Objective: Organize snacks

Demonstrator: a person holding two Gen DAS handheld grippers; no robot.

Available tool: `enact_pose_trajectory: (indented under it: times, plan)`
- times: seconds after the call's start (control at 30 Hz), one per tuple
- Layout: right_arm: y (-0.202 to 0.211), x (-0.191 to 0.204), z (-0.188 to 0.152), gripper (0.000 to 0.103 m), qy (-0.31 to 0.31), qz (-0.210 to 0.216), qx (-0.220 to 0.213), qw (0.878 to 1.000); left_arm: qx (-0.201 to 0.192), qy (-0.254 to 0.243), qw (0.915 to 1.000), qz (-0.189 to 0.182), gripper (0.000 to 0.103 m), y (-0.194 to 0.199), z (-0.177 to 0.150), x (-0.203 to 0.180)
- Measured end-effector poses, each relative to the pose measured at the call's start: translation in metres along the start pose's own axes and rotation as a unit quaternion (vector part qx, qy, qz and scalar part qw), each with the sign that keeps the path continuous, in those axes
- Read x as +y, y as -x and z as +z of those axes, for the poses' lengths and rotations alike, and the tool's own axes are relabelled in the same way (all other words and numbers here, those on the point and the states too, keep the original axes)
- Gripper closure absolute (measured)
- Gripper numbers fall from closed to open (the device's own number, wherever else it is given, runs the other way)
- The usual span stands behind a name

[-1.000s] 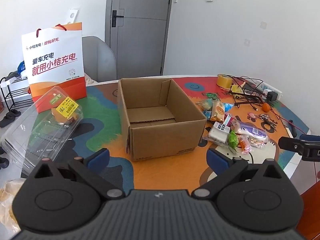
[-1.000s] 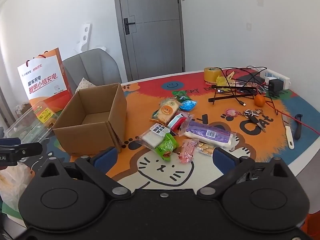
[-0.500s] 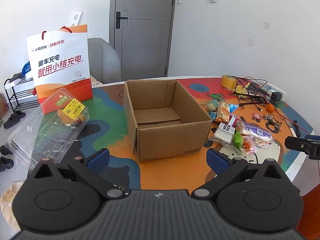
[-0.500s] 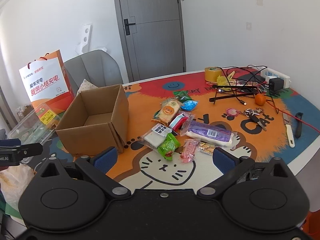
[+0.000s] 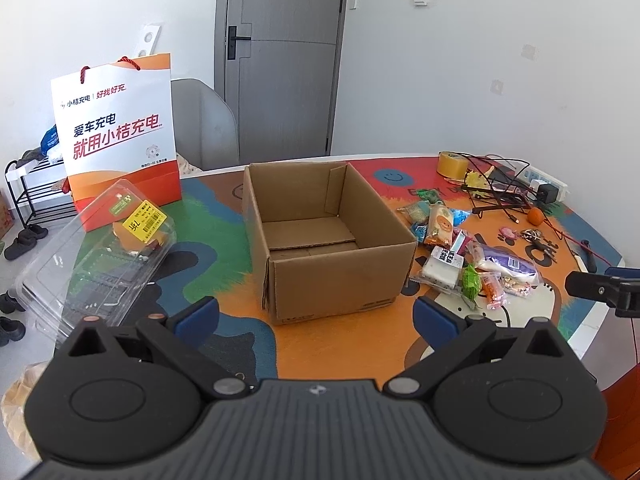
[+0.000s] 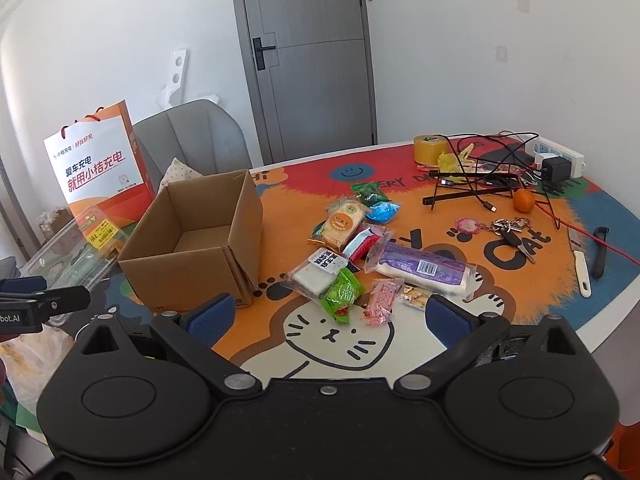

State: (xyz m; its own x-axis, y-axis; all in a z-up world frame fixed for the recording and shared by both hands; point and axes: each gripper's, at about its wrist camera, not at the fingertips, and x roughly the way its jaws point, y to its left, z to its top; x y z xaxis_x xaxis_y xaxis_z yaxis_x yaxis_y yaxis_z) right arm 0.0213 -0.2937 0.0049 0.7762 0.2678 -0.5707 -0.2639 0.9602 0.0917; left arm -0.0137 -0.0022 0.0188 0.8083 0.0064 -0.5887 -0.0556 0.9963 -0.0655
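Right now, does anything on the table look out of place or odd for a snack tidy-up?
Yes. The box is empty while the snacks lie in a loose pile beside it. A knife, keys, cables and an orange share the table too. Both tongs are open, holding nothing.

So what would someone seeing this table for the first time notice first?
Probably the open cardboard box, empty, standing on the bright cartoon-cat tablecloth. Just right of it lies a loose heap of snack packets, none boxed yet. Both grippers, left and right, hang open over the near edge, holding nothing.
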Motion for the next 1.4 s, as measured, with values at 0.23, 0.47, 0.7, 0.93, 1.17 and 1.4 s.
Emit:
enact_pose_trajectory:
  times: [0.23, 0.47, 0.7, 0.93, 1.17, 1.4]
  plan:
    - [-0.0001, -0.0009, -0.0013, 0.0, -0.002, -0.005, 0.004, 1.0, -0.001, 0.0, 1.0, -0.004, 0.001, 0.0013, -0.0003, -0.0015]
    - [0.0025, 0.0013, -0.0006, 0.0, 0.002, -0.001, 0.002, 1.0, -0.001, 0.0, 1.0, -0.003, 0.001, 0.0024, 0.0004, -0.0025]
    - [0.0025, 0.0029, -0.0006, 0.0, 0.004, 0.001, 0.004, 1.0, -0.001, -0.001, 1.0, -0.003, 0.001, 0.0027, 0.0002, -0.0037]
    - [0.003, 0.0031, 0.0, 0.0, 0.006, 0.005, 0.004, 1.0, -0.002, 0.0, 1.0, -0.004, 0.001, 0.0048, 0.0, -0.0026]
    - [0.0021, 0.0051, -0.0009, 0.0, 0.009, 0.006, 0.006, 1.0, 0.0, 0.002, 1.0, -0.006, 0.001, 0.0041, 0.0001, -0.0017]
    - [0.0019, 0.005, -0.0018, 0.0, 0.011, 0.005, 0.007, 1.0, -0.001, 0.002, 1.0, -0.009, 0.001, 0.0043, 0.0001, -0.003]
